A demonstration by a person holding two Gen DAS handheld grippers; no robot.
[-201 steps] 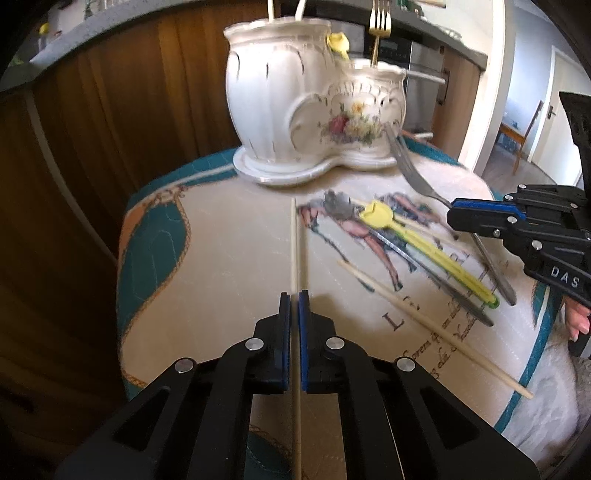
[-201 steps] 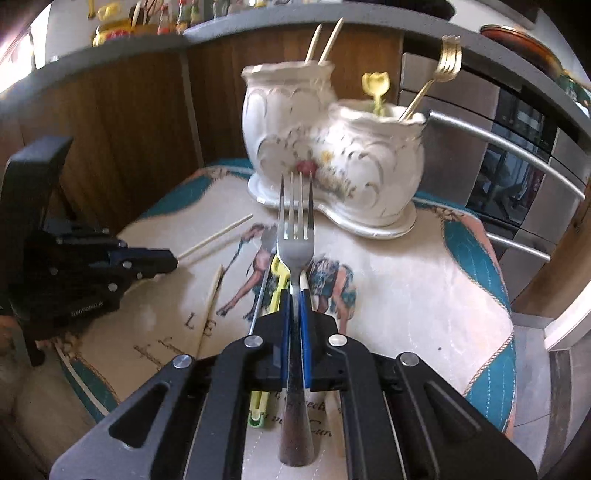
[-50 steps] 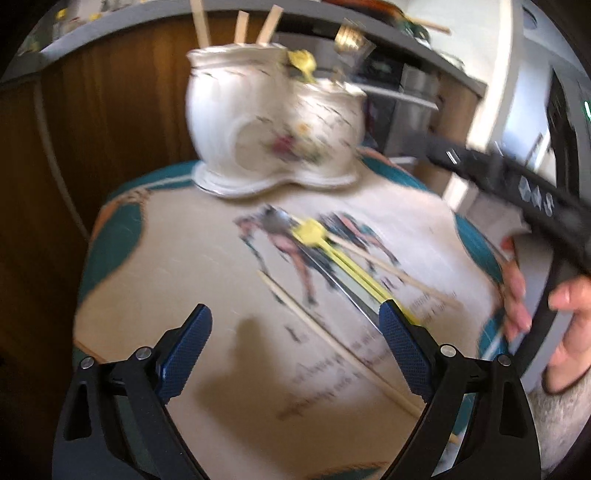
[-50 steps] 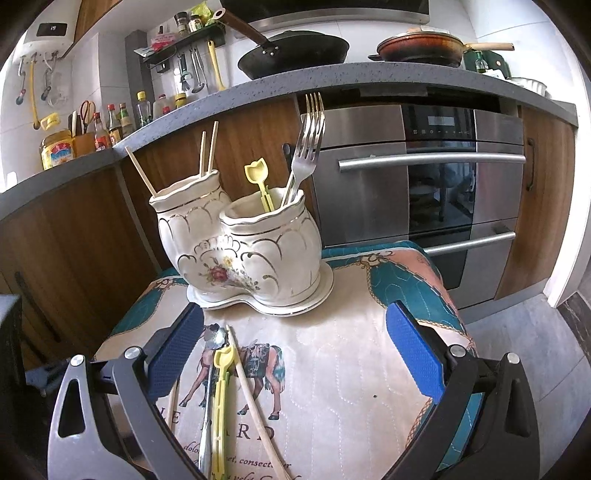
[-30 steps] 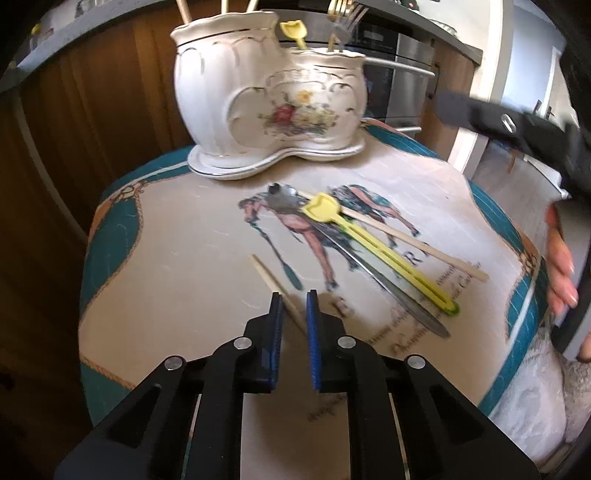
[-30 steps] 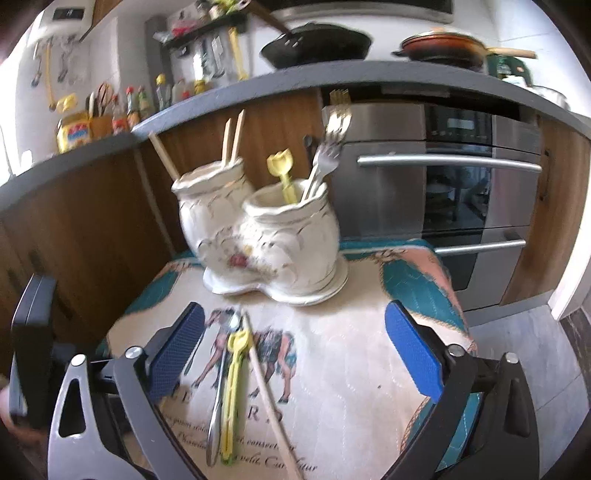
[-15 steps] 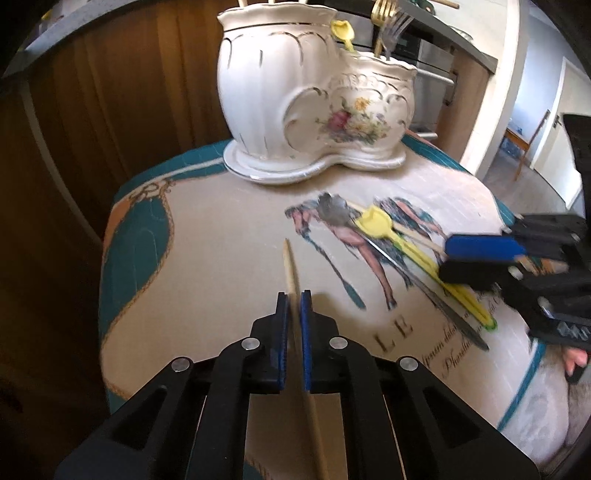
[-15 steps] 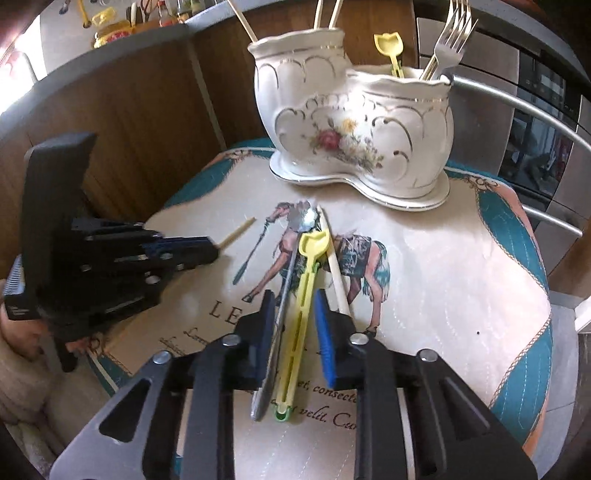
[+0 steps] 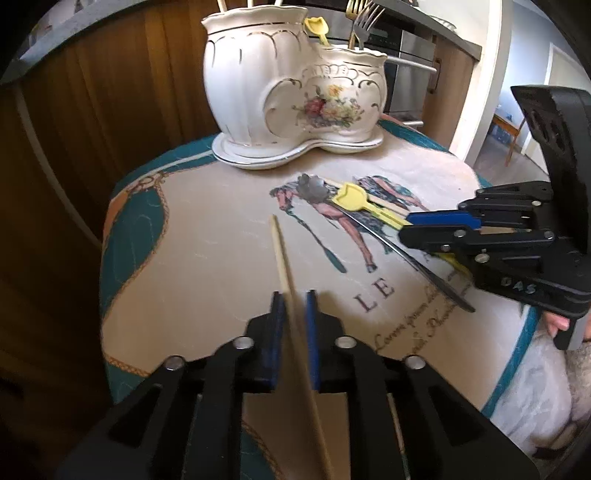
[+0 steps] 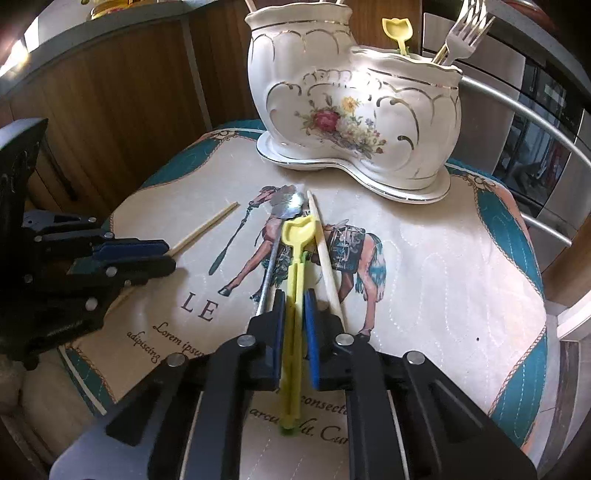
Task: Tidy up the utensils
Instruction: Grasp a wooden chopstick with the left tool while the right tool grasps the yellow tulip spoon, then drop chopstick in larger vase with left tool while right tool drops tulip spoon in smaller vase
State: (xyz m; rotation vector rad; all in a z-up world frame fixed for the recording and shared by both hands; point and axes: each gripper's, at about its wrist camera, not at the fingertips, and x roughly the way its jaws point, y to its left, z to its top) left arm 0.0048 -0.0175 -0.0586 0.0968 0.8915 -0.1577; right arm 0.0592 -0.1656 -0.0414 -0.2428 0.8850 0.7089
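While forks [image 10: 460,35], a yellow scoop [image 10: 398,31] and several sticks already stand in the ceramic holder [image 10: 354,107] at 12 o'clock, four utensils remain on the counter [image 10: 443,258]. The left gripper [image 9: 293,317] grasps a chopstick [image 9: 280,251]; the right gripper [image 10: 294,317] has its jaws around the yellow spoon [image 10: 295,251], seemingly clenched. A metal spoon [image 10: 284,210] and second chopstick [image 10: 325,251] lie beside it, untouched.

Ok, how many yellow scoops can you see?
2. One scoop lies on the mat, its handle between the fingers of the right gripper; another stands in the holder, beside the forks. More could be hidden inside.
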